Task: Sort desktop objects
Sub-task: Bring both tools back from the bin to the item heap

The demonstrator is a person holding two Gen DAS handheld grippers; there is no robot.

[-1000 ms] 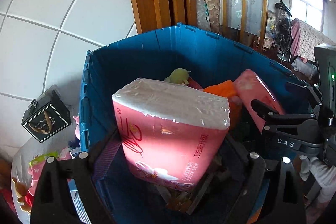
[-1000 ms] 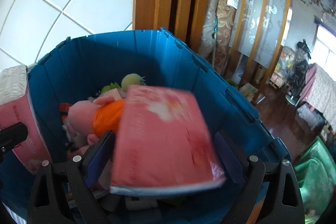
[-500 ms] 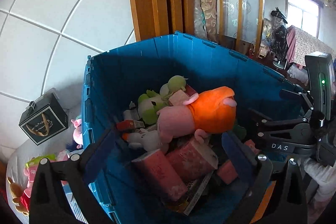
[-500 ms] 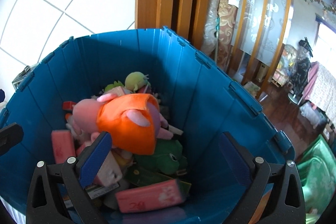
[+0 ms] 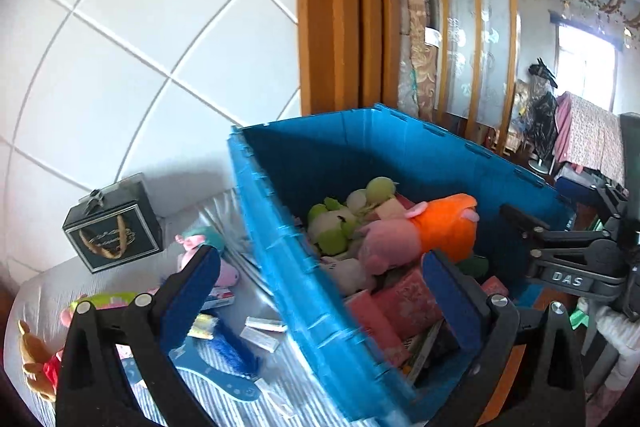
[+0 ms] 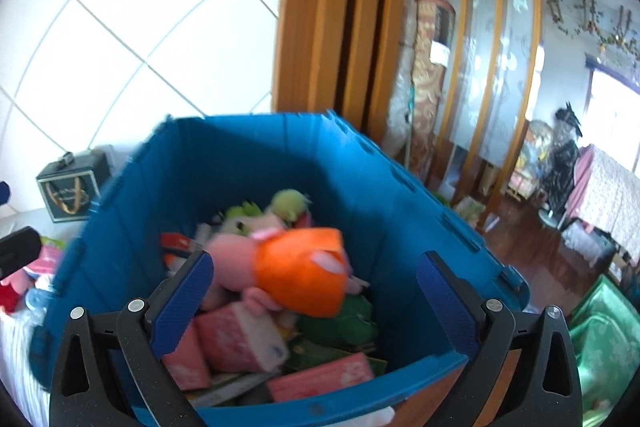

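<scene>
Now we are hovering over the blue crate [image 5: 280, 227], which is taking up most of both views and is already holding a pile: a pink-and-orange plush pig [image 6: 288, 271] on top, green plush toys behind it, and pink tissue packs [image 6: 236, 339] lower down. To the crate's left, on the striped cloth [image 5: 288, 383], we are seeing what is left to sort: a black gift box [image 5: 112, 227] against the tiled wall, a pink plush [image 5: 224, 269] close beside the crate wall, a light blue flat piece [image 5: 218, 377], small white packets [image 5: 262, 339] and a brown plush [image 5: 34, 363] at the far edge.

We are carrying our left gripper [image 5: 316, 291] spread wide and empty, straddling the crate's near-left wall, so one finger is hanging over the cloth and the other over the crate's contents. Our right gripper [image 6: 312, 295] is also gaping and gripping nothing, directly above the crate's inside.

We judge the leftover things are lying left of and below the left jaws, so the left hand is the nearer one. The light blue flat piece is lying with its long axis roughly left to right across the view, so we reckon the jaws should close across its narrow width.
</scene>
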